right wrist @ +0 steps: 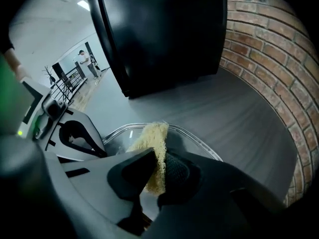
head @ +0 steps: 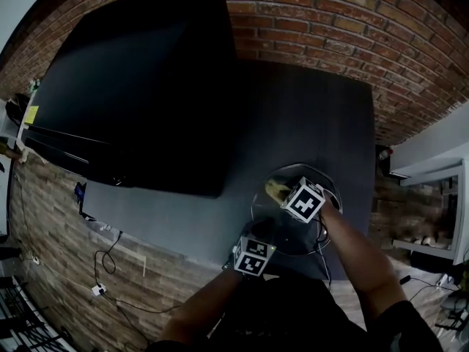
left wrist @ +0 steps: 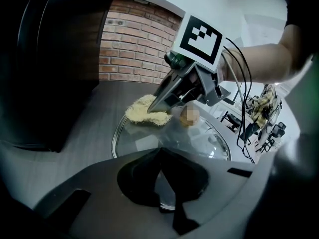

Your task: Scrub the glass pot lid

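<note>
The round glass pot lid (head: 293, 233) lies flat on the dark table (head: 315, 123), near its front edge. My left gripper (left wrist: 160, 156) is shut on the lid's near rim (left wrist: 167, 204). My right gripper (right wrist: 157, 156) is shut on a yellow fibrous scrubber (right wrist: 153, 143), which hangs out past its jaws. In the left gripper view the scrubber (left wrist: 144, 111) is pressed on the far left part of the glass (left wrist: 199, 143), beside the lid's knob (left wrist: 189, 116). Seen from the head, the scrubber (head: 275, 190) shows just left of the right gripper's marker cube (head: 304, 200).
A large black flat panel (head: 146, 79) covers the left half of the table, close behind the lid. A brick wall (head: 381, 35) runs along the far and right sides. Cables (head: 106, 262) hang below the table's front edge. A person (right wrist: 84, 59) stands far off.
</note>
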